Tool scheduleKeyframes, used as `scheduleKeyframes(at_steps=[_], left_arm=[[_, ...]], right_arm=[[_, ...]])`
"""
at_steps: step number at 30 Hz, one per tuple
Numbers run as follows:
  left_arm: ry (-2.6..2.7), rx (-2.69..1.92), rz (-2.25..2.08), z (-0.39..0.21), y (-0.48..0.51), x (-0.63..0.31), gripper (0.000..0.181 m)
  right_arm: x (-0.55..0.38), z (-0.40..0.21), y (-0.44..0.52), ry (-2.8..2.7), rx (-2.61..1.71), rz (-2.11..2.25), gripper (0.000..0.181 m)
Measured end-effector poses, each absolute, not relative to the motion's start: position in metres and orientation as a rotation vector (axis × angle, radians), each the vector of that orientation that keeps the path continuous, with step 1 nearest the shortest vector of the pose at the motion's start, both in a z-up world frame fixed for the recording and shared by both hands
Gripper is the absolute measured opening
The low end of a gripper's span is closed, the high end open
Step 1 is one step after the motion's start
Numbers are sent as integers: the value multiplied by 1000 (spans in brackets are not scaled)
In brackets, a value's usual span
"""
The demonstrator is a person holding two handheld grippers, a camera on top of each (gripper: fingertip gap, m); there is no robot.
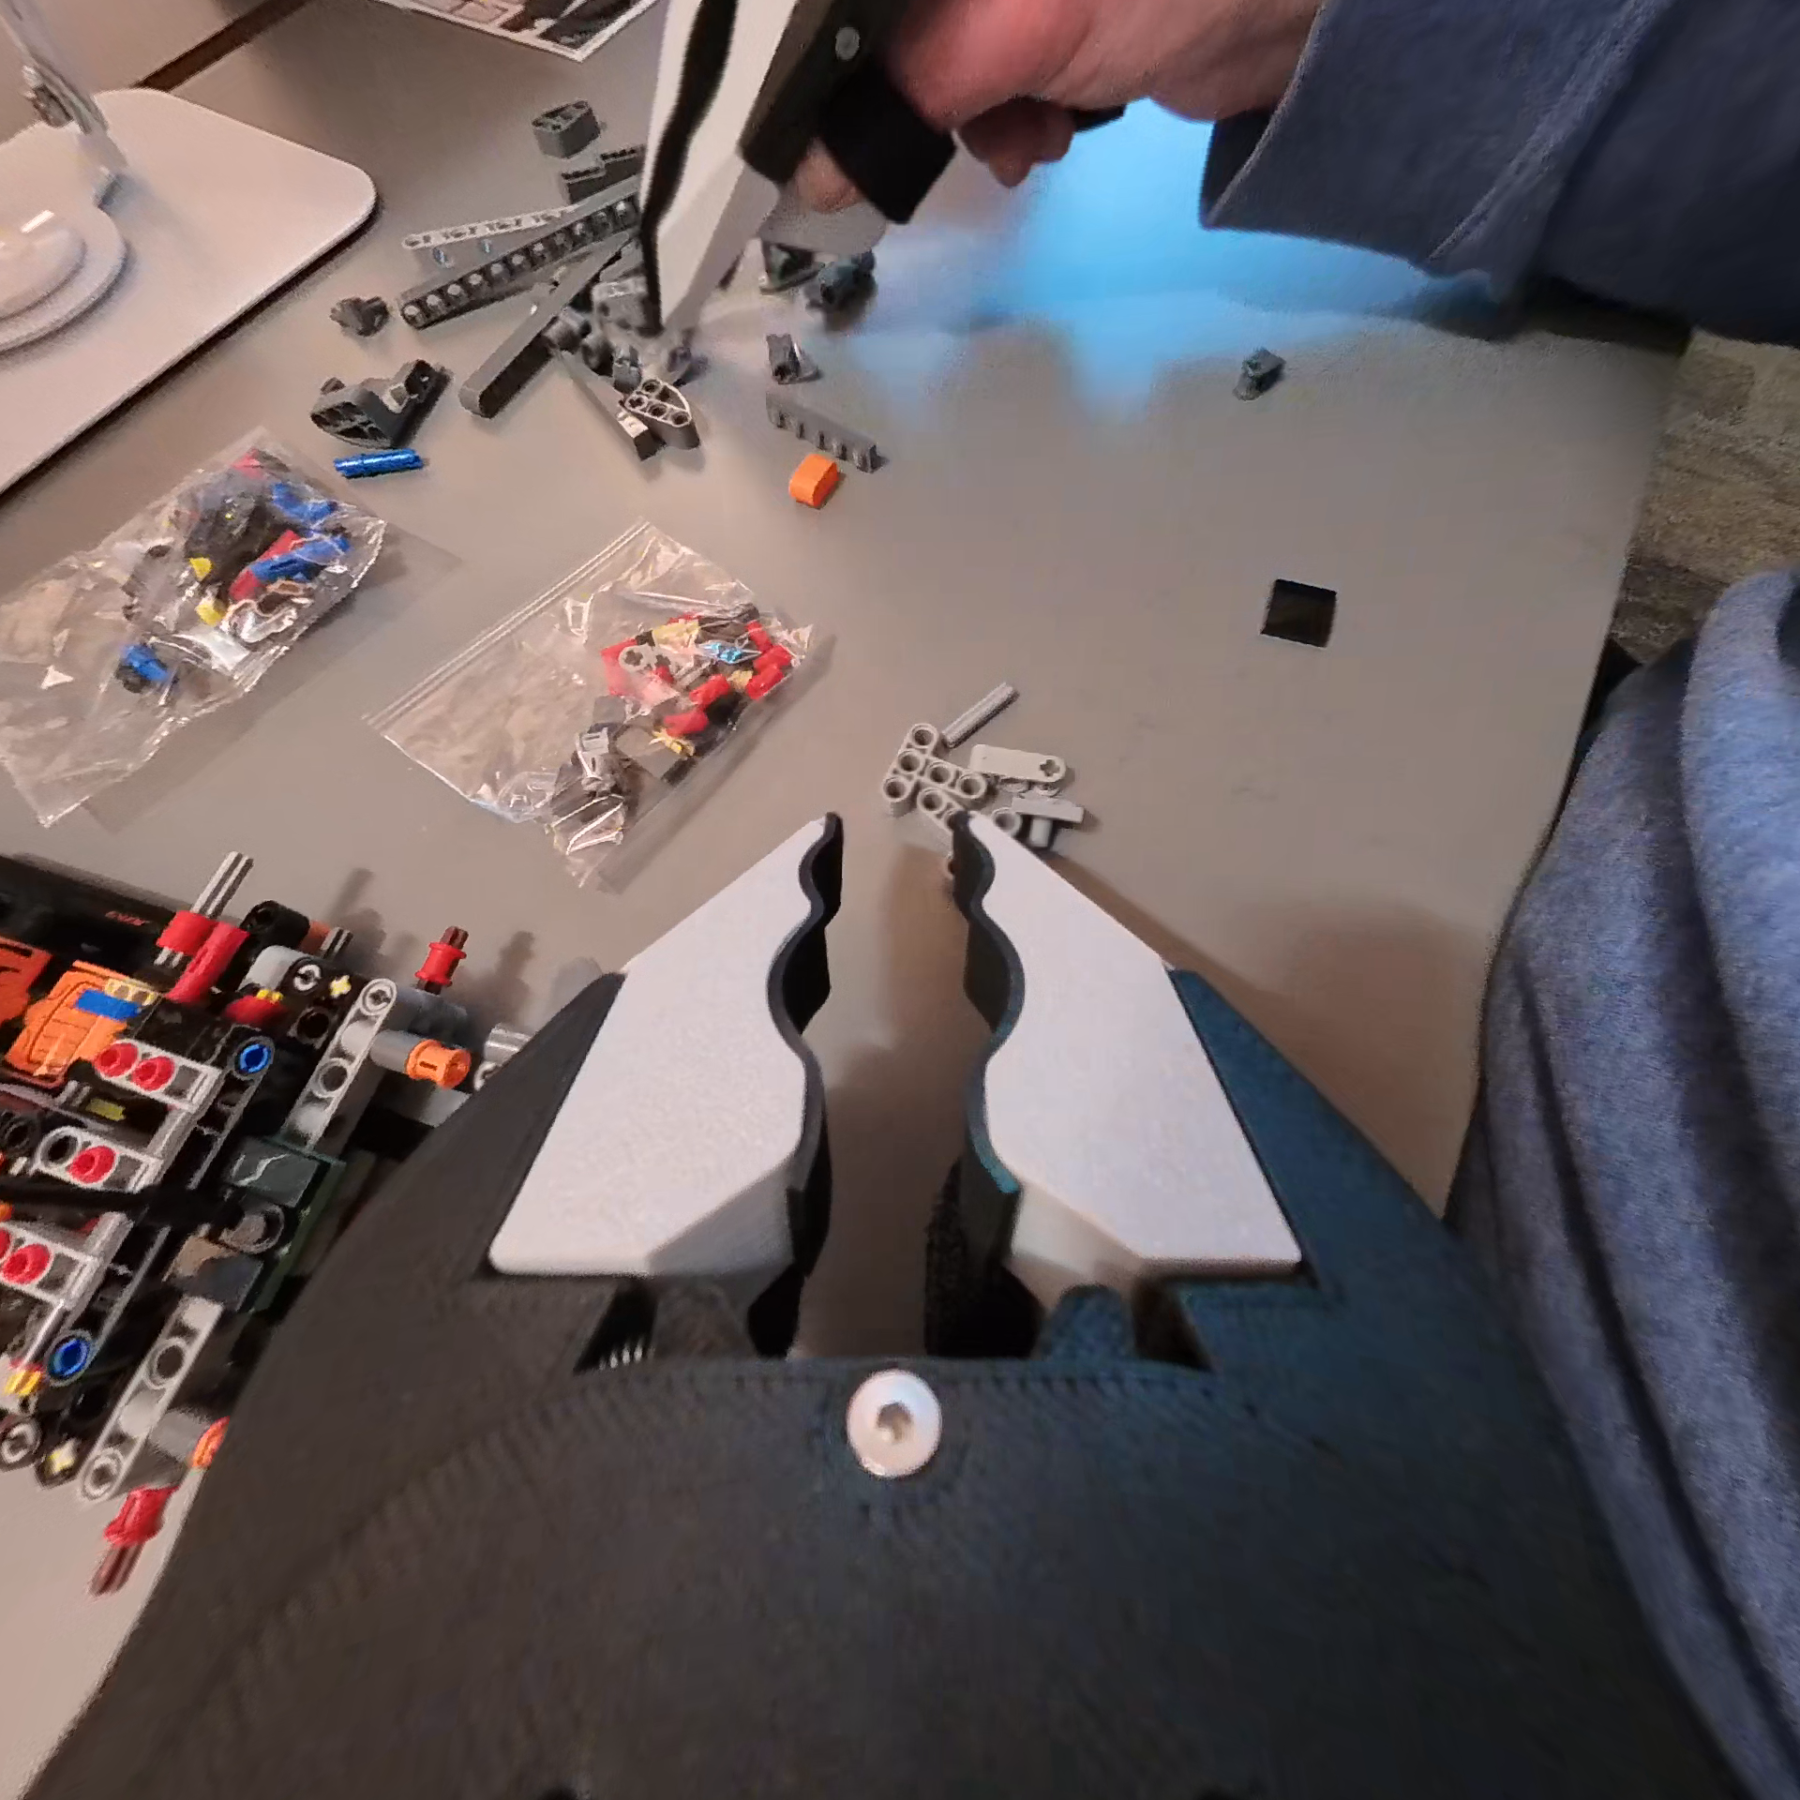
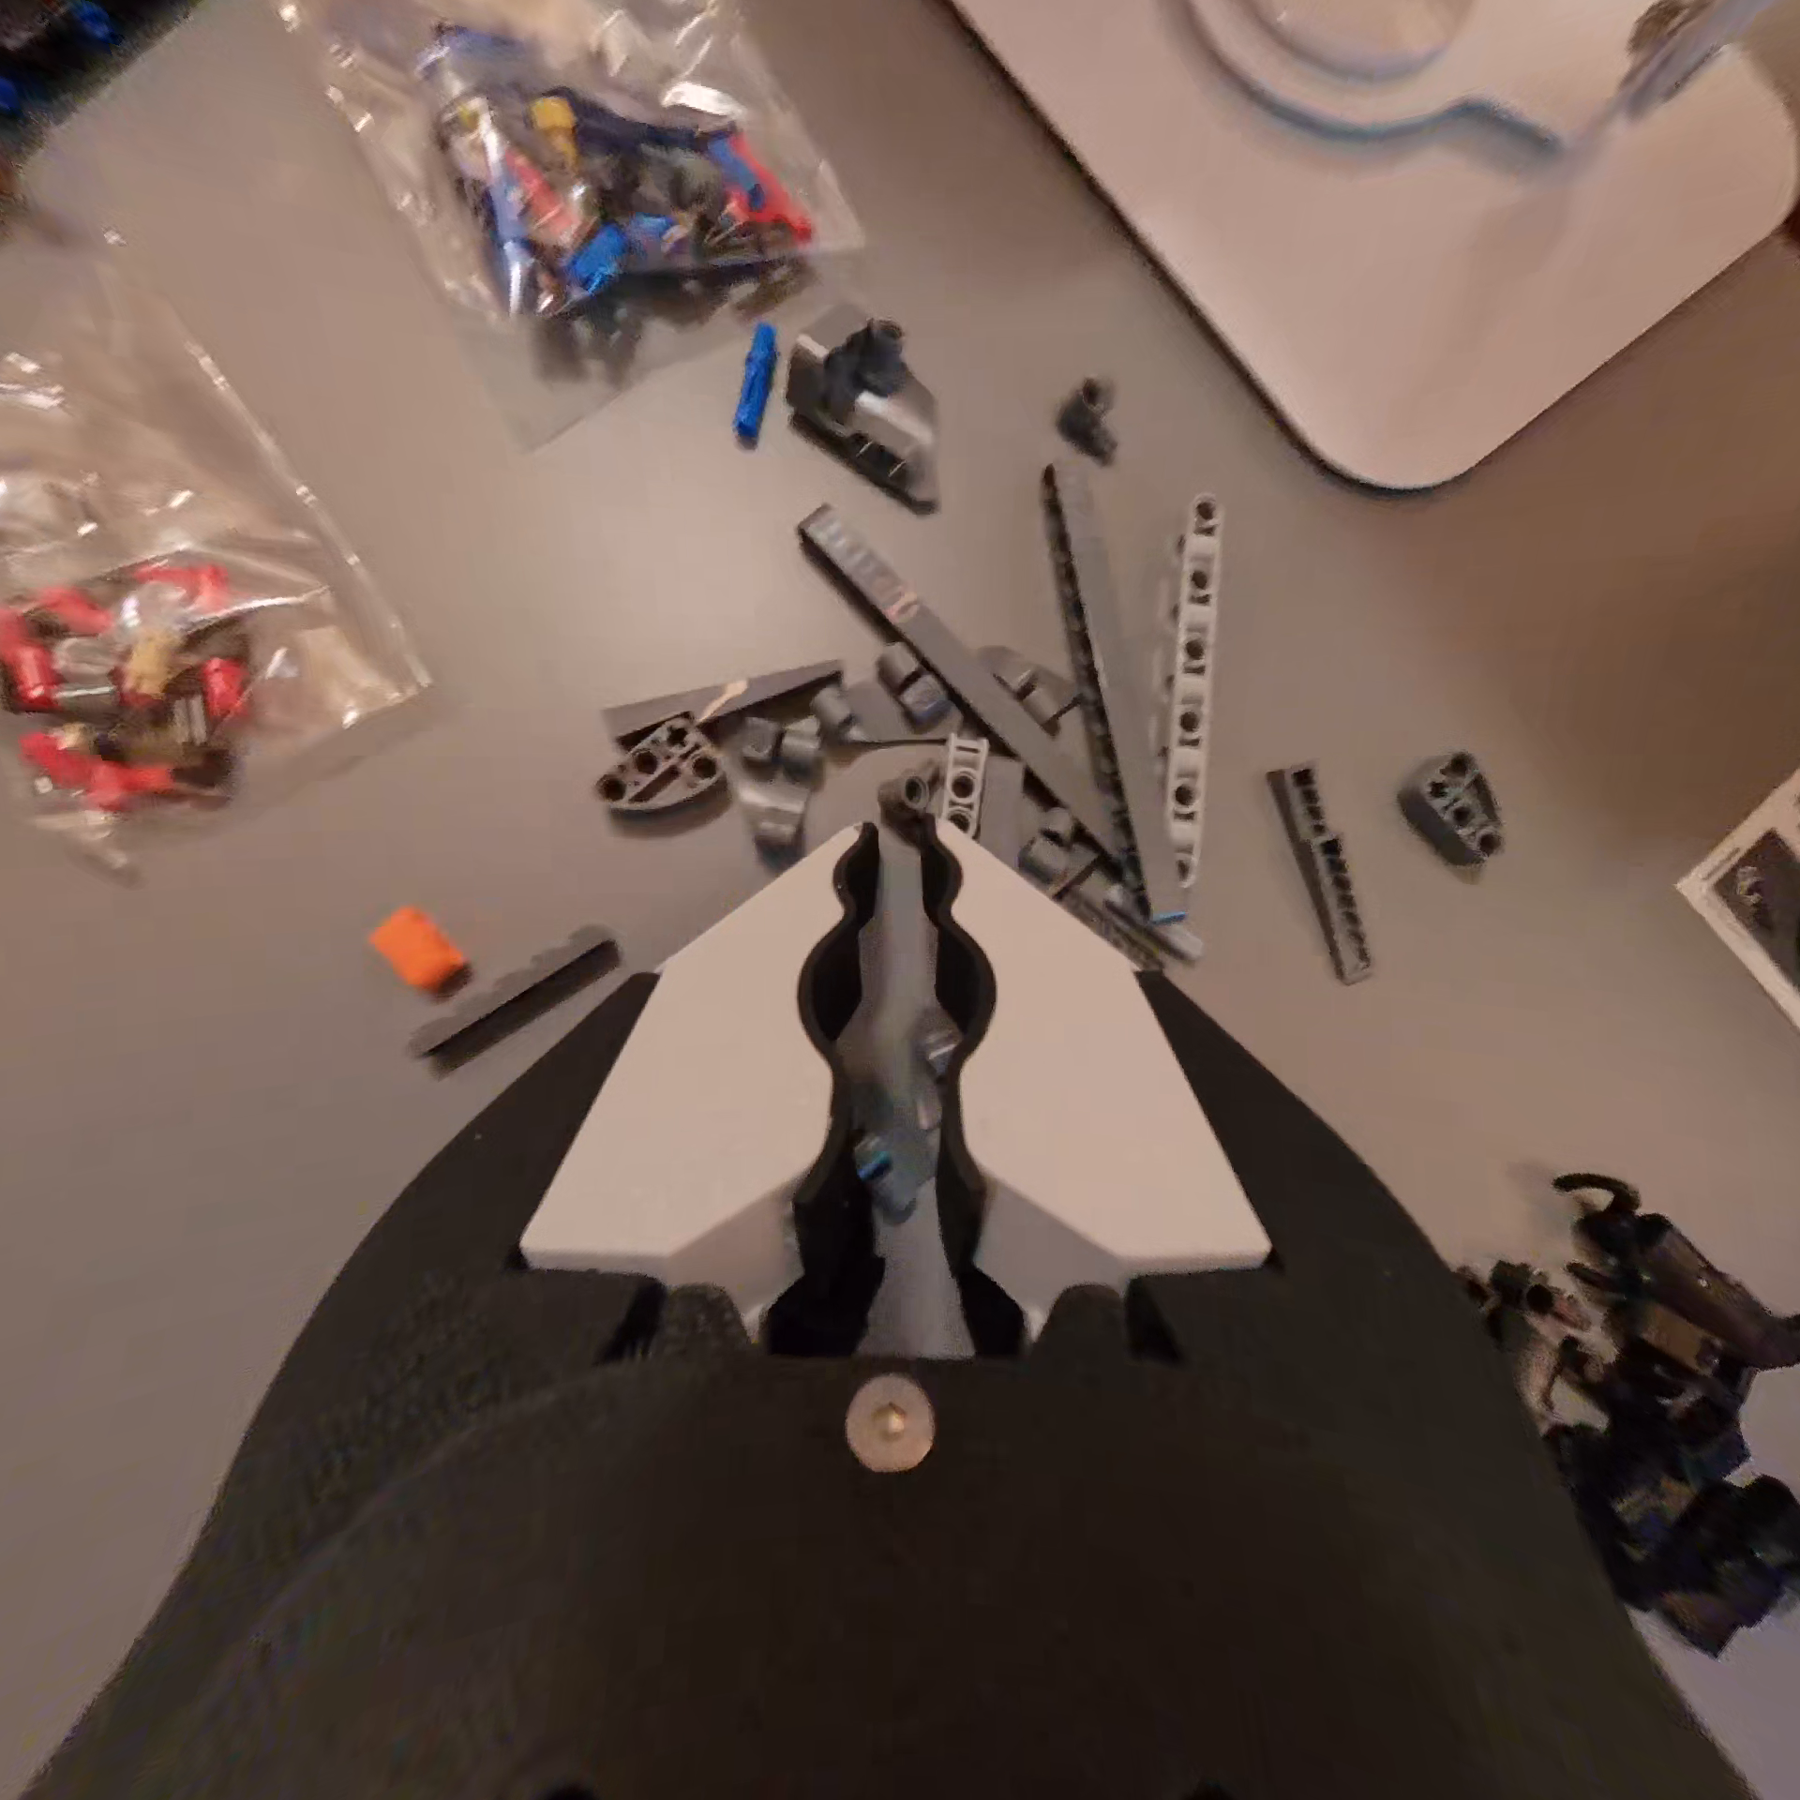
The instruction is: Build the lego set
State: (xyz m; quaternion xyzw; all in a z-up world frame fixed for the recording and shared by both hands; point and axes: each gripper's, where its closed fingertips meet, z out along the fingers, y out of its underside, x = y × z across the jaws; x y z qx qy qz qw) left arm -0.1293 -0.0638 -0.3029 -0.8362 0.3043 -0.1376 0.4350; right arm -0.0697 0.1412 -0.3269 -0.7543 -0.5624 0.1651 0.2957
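My left gripper [image 1: 896, 840] is open and empty, low over the grey table [image 1: 1218, 828], just short of a small cluster of light grey Lego pieces [image 1: 974, 779]. The partly built red, orange and black model [image 1: 146, 1091] lies to its left. My right gripper [image 2: 901, 828] is down in the pile of dark grey beams and pieces [image 2: 1091, 701]. Its jaws are nearly closed on a small dark grey connector [image 2: 908, 787] at the tips. The right gripper also shows in the left wrist view [image 1: 655, 321], held by a hand, tips in the same pile [image 1: 545, 282].
Two clear bags of small parts lie on the table [image 1: 224, 575] [image 1: 643, 701]. An orange piece [image 1: 813, 480], a blue pin [image 1: 378, 462], a white stand base [image 1: 195, 224] and a black square [image 1: 1298, 612] show. A dark sub-assembly [image 2: 1675, 1383] and a booklet [image 2: 1753, 896] lie right. Tip to tip, the grippers are about 20 centimetres apart. It is some 9 centimetres from my right tips to the orange piece [image 1: 813, 480]. My right wrist view [image 2: 391, 937] looks at it from another angle.
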Motion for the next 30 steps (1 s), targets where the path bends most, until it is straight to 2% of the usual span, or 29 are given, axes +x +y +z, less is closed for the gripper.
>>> scheduleKeyframes(at_steps=[8, 15, 25, 30], left_arm=[[751, -2093, -368, -308, -61, -130, 20], [740, -2093, -375, -308, -60, -131, 20], [742, -2095, -369, -308, -60, -131, 20], [740, -2093, -369, -307, -60, -131, 19]], right_arm=[[-66, -324, 161, -1473, -1964, 342, 5], [-70, -324, 168, -1560, -1917, 328, 10], [-75, -331, 164, -1664, -1914, 417, 5], [-73, -311, 156, -1614, -1901, 426, 5]])
